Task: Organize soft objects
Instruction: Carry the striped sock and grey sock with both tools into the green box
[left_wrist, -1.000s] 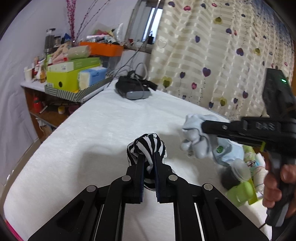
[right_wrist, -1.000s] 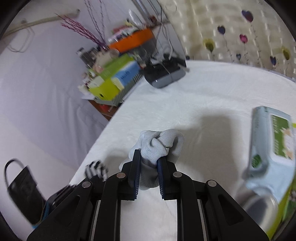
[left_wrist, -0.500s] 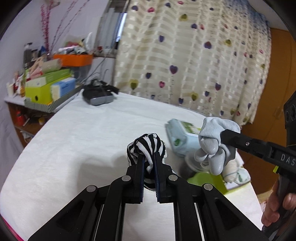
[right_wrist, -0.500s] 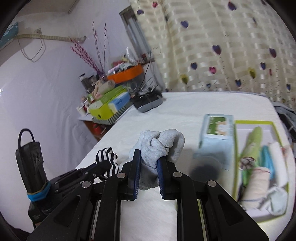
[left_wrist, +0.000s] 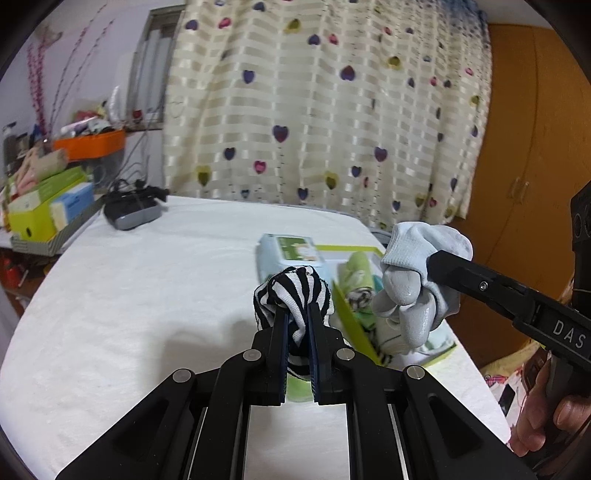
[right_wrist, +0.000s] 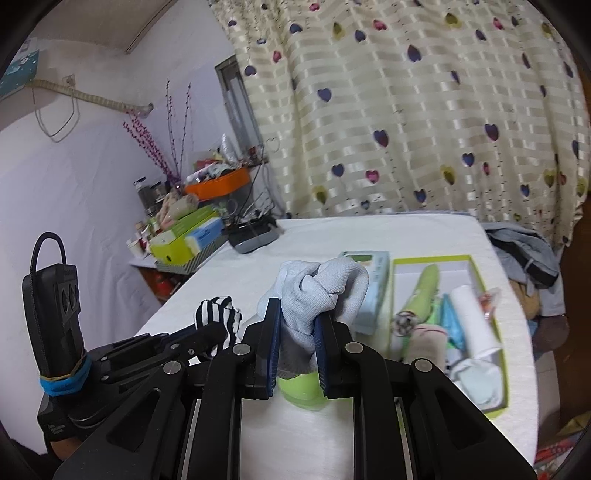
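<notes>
My left gripper (left_wrist: 297, 314) is shut on a balled black-and-white striped sock (left_wrist: 291, 291), held above the white table. It also shows in the right wrist view (right_wrist: 218, 321). My right gripper (right_wrist: 297, 321) is shut on a balled pale grey sock (right_wrist: 317, 291), held in the air to the right of the left one; the grey sock shows in the left wrist view (left_wrist: 413, 280). A green-rimmed box (right_wrist: 504, 369) with several rolled soft items lies below and to the right of both grippers.
A pale blue wipes pack (right_wrist: 373, 291) lies left of the box. A green lid (right_wrist: 299, 387) sits under the right gripper. A dark grey device (left_wrist: 129, 214) and stacked boxes (left_wrist: 40, 206) stand at the far left. The table's right edge runs just past the box.
Both grippers have swung to the right with their socks held, so the green box and wipes pack now lie ahead of them. Both stay shut.
</notes>
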